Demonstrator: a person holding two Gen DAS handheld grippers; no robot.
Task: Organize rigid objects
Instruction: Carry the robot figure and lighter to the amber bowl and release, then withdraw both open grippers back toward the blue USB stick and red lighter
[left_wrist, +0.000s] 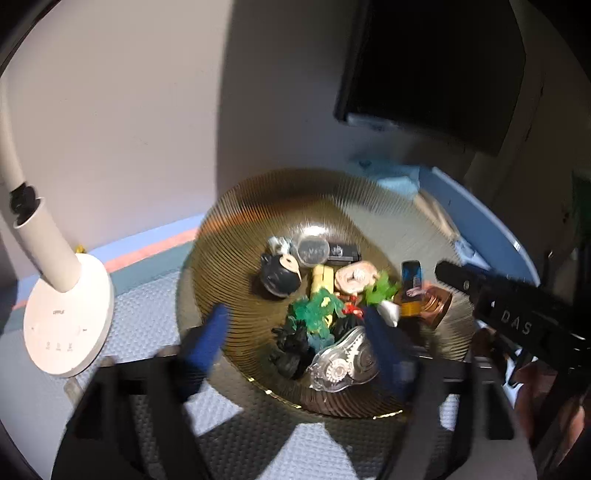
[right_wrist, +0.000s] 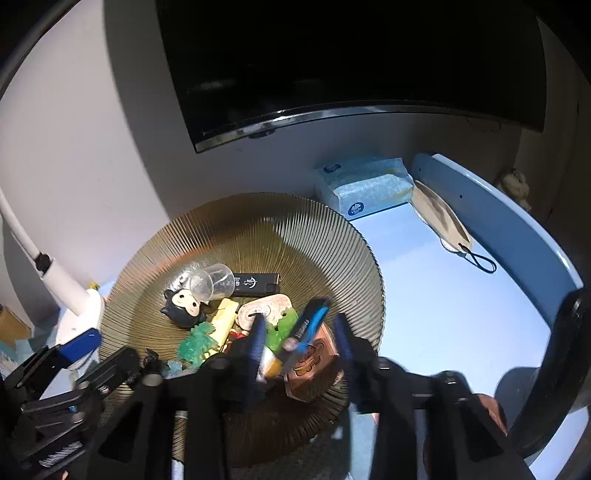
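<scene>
I see one container on the desk (right_wrist: 443, 295): a wide ribbed amber glass bowl (right_wrist: 258, 236); all the small things lie heaped in its middle. At the back of the heap are a black lighter (right_wrist: 255, 283), a small clear plastic cup (right_wrist: 212, 282) on its side, and a black cartoon figure (right_wrist: 183, 303); beside them lie a yellow block (right_wrist: 226, 317) and a pink-and-white round piece (right_wrist: 266, 306); green translucent toys (left_wrist: 317, 312) and black ones (left_wrist: 291, 349) fill the centre; a clear correction-tape dispenser (left_wrist: 343, 363) lies at the near edge of the heap; on the right side a blue-and-black lighter (right_wrist: 308, 325) leans on a brown embossed block (right_wrist: 314, 363).

My left tongs (left_wrist: 295, 343) stand wide apart over the near part of the bowl, gripping nothing; the tape dispenser and the dark toys lie between the two blue fingers (left_wrist: 210, 339), and I see no touching. My right tongs (right_wrist: 303, 347) are parted too; the blue lighter and the brown block lie between them, loose as far as I can tell.

Outside the bowl, a white lamp (left_wrist: 68, 314) stands at the left; a tissue pack (right_wrist: 364, 184) lies behind.
</scene>
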